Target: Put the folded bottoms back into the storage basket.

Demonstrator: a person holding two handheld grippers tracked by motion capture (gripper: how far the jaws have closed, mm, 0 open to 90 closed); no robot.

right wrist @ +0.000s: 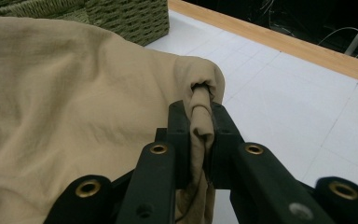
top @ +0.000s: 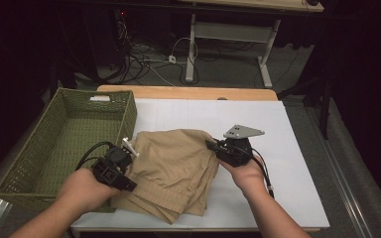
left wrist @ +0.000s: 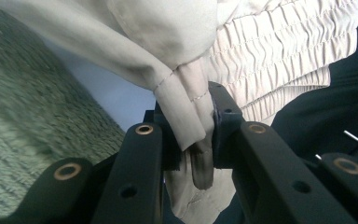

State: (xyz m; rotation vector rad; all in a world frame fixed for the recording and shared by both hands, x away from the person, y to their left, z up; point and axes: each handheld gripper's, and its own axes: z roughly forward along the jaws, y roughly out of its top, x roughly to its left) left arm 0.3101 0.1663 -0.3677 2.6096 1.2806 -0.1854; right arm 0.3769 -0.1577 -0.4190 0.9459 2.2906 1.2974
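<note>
A tan folded garment (top: 173, 171) lies at the lower middle of the frame on a white sheet (top: 287, 148) covering the counter (top: 188, 92). The left tongs (top: 127, 148) meet its left edge and the right tongs (top: 210, 144) its right edge, each held in a hand. A green woven basket (top: 34, 148) sits at the left, just beside the garment.

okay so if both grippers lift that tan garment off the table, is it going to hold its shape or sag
Probably sag: the tan garment is soft cloth, creased and bunched where the left gripper and right gripper pinch it. Its loose folded layers would likely fall open and droop between the two grips. It looks light, and the elastic gathered band suggests some stretch.
</note>
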